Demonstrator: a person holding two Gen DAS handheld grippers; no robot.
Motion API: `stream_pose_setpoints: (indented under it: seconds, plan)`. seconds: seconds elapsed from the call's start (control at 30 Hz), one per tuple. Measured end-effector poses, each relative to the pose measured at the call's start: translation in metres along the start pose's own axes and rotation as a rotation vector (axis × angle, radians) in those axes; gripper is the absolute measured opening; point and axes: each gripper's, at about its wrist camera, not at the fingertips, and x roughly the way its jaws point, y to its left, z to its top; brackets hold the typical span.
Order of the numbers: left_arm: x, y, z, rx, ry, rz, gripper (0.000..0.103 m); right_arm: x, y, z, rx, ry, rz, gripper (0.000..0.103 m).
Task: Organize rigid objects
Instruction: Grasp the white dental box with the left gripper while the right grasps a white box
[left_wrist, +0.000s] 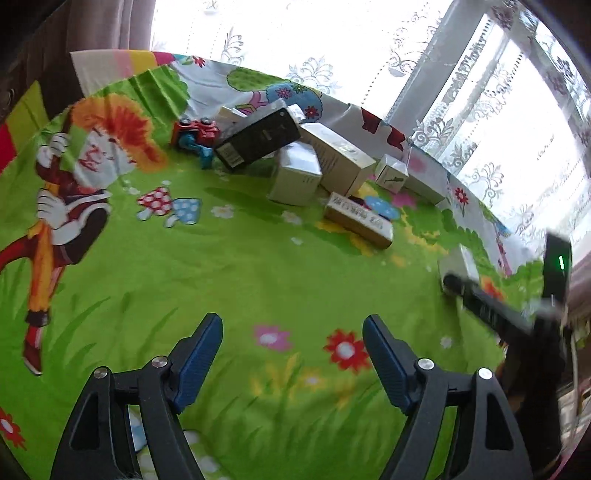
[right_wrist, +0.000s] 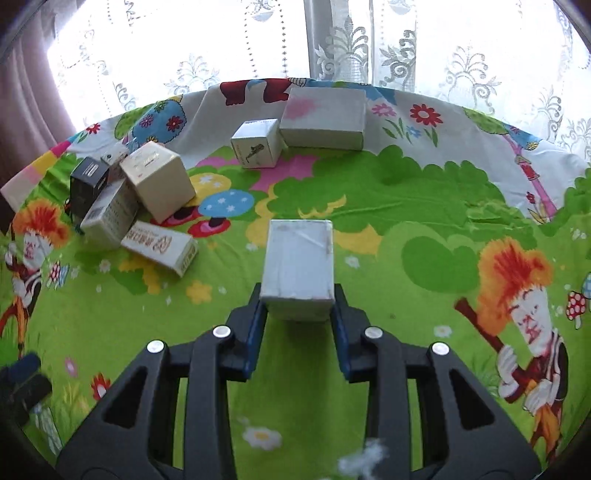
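A bright cartoon-printed cloth (right_wrist: 369, 192) covers the surface, mostly green, filling the lower frame in both views; behind it, across the top, white lace curtains (right_wrist: 461, 55) glow with daylight; a pale window frame post (right_wrist: 338, 37) stands upper centre; a dull pinkish drape (right_wrist: 22, 92) hangs upper left.

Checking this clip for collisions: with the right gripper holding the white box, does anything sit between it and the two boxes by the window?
Nothing visible does. The right gripper is shut on the white box, and only bare cloth lies between it and the small box and flat box. The pile of boxes sits off to the left.
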Motion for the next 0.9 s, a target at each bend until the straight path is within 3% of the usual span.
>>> stream_pose_setpoints:
  seconds: [0.1,0.2,0.3,0.37,0.43,0.5,0.57,0.6,0.63,0.8,0.9]
  plan:
    - [0.030,-0.024,0.029,-0.150,0.005,-0.001,0.079,-0.018,-0.016,-0.028,0.020,-0.002,0.028,0.038]
    - [0.063,-0.042,0.054,-0.340,0.050,0.059,0.079,-0.031,-0.024,-0.046,0.026,-0.026,0.037,0.038]
    - [0.087,-0.059,0.071,-0.451,0.057,0.191,0.079,-0.035,-0.029,-0.050,0.058,-0.029,0.062,0.038]
    - [0.102,-0.071,0.077,-0.457,0.072,0.270,0.079,-0.032,-0.031,-0.049,0.068,-0.024,0.076,0.038]
    - [0.114,-0.087,0.082,-0.370,0.082,0.373,0.080,-0.028,-0.032,-0.050,0.074,-0.009,0.088,0.038]
    - [0.124,-0.102,0.080,-0.217,0.118,0.431,0.079,-0.029,-0.032,-0.051,0.079,-0.010,0.093,0.039]
    - [0.119,-0.110,0.065,-0.076,0.087,0.437,0.064,-0.028,-0.034,-0.051,0.085,-0.011,0.102,0.039]
    - [0.111,-0.110,0.056,-0.017,0.056,0.418,0.042,-0.028,-0.034,-0.051,0.090,-0.012,0.107,0.039]
    - [0.101,-0.105,0.046,0.034,0.034,0.388,0.032,-0.028,-0.035,-0.051,0.095,-0.013,0.113,0.039]
    - [0.040,-0.055,-0.015,0.220,-0.007,0.170,0.031,-0.028,-0.037,-0.051,0.109,-0.015,0.127,0.039]
    - [0.013,-0.028,-0.036,0.269,0.017,0.103,0.032,-0.028,-0.035,-0.051,0.099,-0.013,0.116,0.039]
